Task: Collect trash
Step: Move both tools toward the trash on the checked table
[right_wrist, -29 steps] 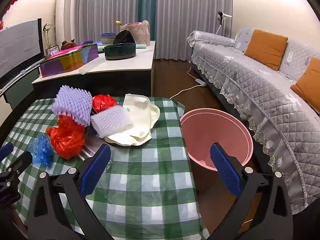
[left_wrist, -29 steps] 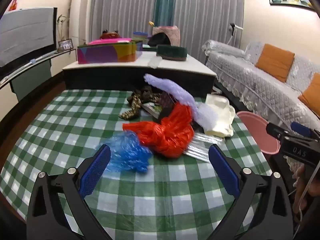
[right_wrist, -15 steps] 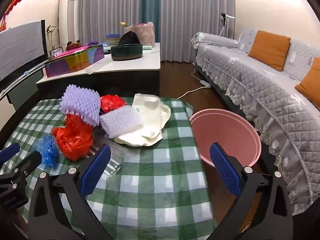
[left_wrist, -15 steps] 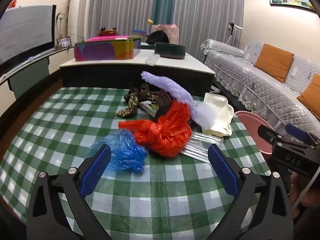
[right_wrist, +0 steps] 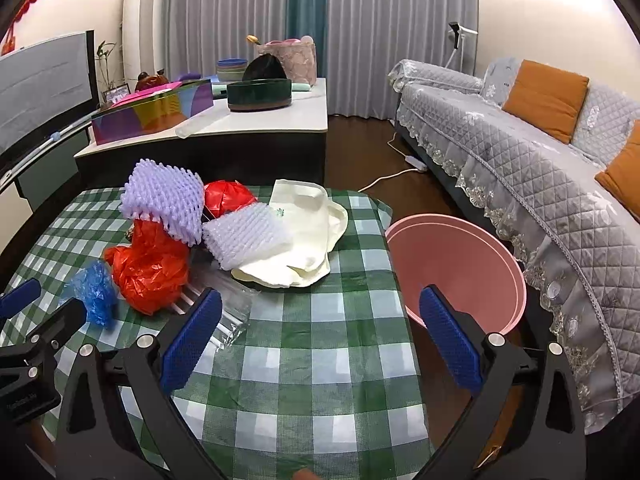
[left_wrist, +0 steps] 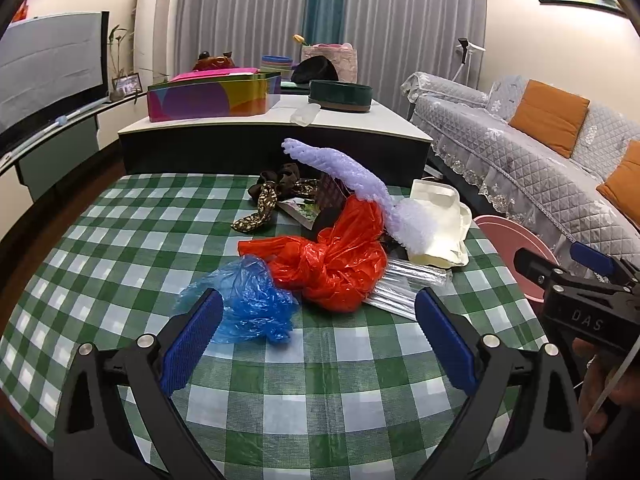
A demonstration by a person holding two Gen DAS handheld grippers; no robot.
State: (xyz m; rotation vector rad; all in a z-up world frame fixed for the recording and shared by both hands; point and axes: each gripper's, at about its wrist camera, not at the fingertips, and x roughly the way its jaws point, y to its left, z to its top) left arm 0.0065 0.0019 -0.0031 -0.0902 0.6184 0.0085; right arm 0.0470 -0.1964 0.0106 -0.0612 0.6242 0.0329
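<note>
1. I see the sofa (right_wrist: 520,152) along the right.
2. The checked table (left_wrist: 120,240) carries the trash pile.
3. The pink bin (right_wrist: 456,264) sits beside its right edge.
4. The red bag (left_wrist: 336,260) lies mid-pile, foam netting (left_wrist: 344,172) over it.
5. The blue bag (left_wrist: 248,300) lies nearest my left gripper (left_wrist: 316,340), fingers spread, empty.
6. My right gripper (right_wrist: 320,336) is likewise released.

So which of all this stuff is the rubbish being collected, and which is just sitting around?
Part of the job: blue plastic bag, red plastic bag, purple foam netting, white foam netting, pink bin.

Just lying about: colourful box, dark round tin, sofa.
</note>
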